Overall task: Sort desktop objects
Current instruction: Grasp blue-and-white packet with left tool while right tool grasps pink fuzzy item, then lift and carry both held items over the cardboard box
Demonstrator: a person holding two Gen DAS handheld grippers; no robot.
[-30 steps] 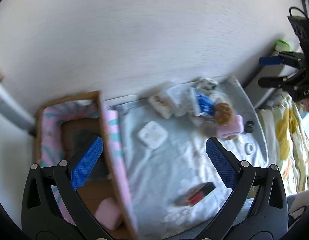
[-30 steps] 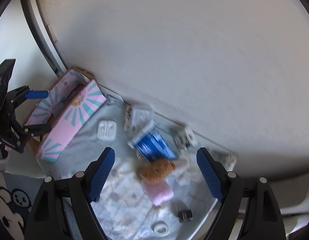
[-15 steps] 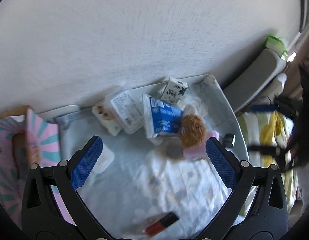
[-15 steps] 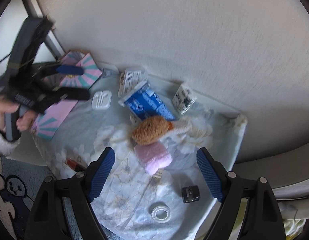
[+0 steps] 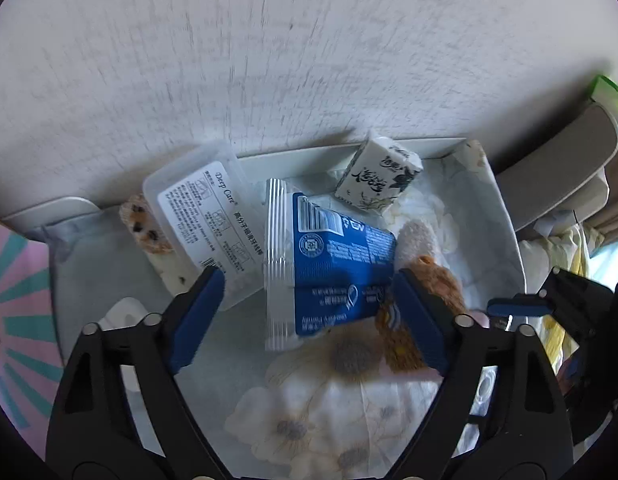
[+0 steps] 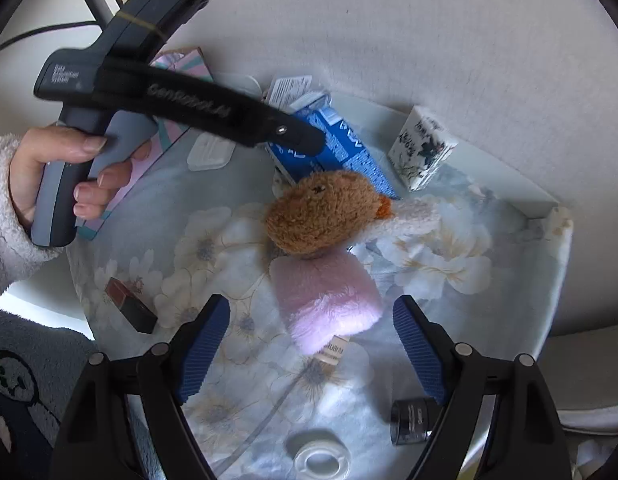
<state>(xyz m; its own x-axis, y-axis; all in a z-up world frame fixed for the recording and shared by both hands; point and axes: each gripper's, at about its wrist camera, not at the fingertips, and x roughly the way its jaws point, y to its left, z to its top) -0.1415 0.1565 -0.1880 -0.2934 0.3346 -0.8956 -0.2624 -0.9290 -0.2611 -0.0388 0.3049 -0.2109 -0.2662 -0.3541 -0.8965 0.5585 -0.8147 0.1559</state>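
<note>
With our left tongs [image 5: 305, 312] spread wide around the blue packet [image 5: 333, 272], we judge closing comes next; our right tongs [image 6: 311, 348] hover wide, empty.

My left hand-held gripper [image 5: 305, 312] has swung away from the pink box [image 5: 13, 312] — it now brackets the blue packet [image 5: 337, 276]. My right hand-held gripper [image 6: 309, 344] has lowered toward the pink plush roll [image 6: 325, 296].
</note>
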